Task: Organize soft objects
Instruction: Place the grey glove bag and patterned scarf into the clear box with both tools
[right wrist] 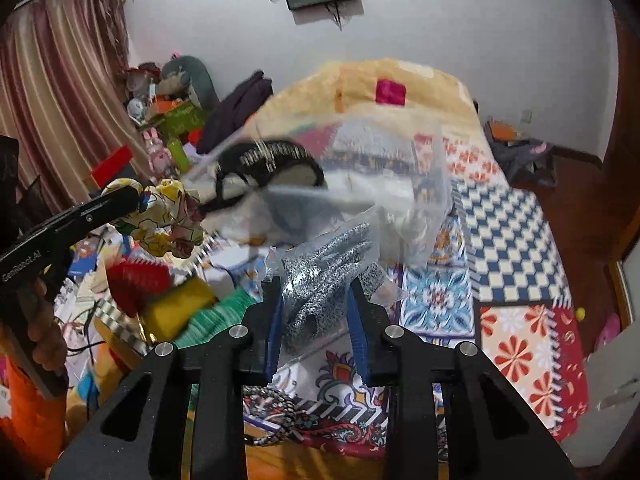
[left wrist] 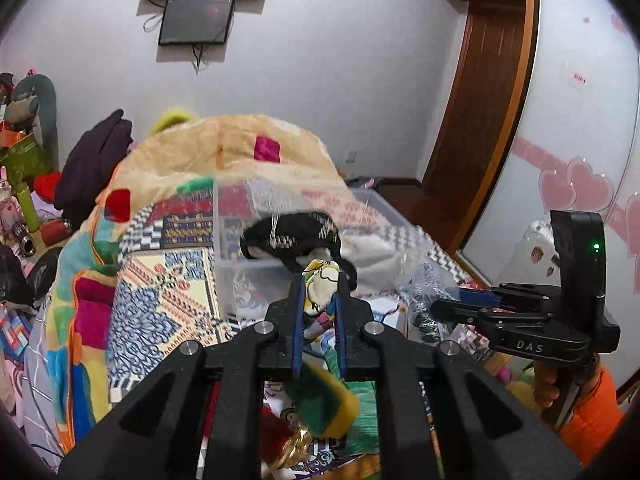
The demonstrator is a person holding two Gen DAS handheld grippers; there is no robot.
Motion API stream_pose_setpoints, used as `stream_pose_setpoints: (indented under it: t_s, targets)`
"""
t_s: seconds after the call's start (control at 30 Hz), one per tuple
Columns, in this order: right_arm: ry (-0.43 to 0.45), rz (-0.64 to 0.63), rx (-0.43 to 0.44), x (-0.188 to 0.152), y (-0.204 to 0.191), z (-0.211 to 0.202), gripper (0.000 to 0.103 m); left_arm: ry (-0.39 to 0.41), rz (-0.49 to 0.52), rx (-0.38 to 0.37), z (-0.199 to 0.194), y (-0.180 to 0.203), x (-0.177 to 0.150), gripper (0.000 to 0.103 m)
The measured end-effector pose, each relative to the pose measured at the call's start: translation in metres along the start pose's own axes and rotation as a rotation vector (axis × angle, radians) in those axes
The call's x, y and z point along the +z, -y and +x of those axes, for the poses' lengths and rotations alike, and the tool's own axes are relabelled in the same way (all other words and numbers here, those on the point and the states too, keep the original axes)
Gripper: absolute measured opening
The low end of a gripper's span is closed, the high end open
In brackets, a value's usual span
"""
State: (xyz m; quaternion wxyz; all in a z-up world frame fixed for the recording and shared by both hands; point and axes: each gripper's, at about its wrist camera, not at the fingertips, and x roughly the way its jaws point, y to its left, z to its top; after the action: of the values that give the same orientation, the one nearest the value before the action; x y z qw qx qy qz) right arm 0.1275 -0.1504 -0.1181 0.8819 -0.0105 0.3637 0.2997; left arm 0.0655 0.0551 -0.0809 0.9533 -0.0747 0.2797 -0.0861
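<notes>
My left gripper (left wrist: pixel 319 278) is shut on a yellow-and-white printed cloth (left wrist: pixel 318 288), held in the air just in front of a clear plastic box (left wrist: pixel 256 272). The same cloth (right wrist: pixel 168 216) hangs from the left gripper in the right wrist view. A black patterned garment (left wrist: pixel 294 234) drapes over the box's near rim. My right gripper (right wrist: pixel 314 284) is shut on a clear bag of speckled grey-white fabric (right wrist: pixel 324 276), held beside the box (right wrist: pixel 416 200). The right gripper (left wrist: pixel 444 306) shows at the right of the left wrist view.
A patchwork bedspread (right wrist: pixel 516 320) covers the bed. A heaped fleece blanket (left wrist: pixel 192 152) rises behind the box. A yellow-green sponge (left wrist: pixel 332 408), a red brush (right wrist: pixel 134 276) and other clutter lie below. Toys and boxes (left wrist: pixel 24 152) crowd the left. A wardrobe door (left wrist: pixel 580 120) stands at the right.
</notes>
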Motion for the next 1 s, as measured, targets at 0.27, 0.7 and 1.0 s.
stream_pose_setpoints:
  t_s: [0.27, 0.7, 1.0]
  targets:
    - [0.127, -0.011, -0.016, 0.032, -0.005, -0.026, 0.027, 0.094, 0.005, 0.032, -0.013, -0.001, 0.026, 0.012]
    - [0.192, -0.035, -0.056, 0.081, -0.010, 0.000, 0.027, 0.142, -0.061, 0.113, 0.024, -0.033, 0.065, 0.012]
    - [0.045, -0.033, -0.064, 0.084, -0.003, 0.067, 0.027, 0.023, -0.043, 0.111, 0.075, -0.037, 0.050, 0.012]
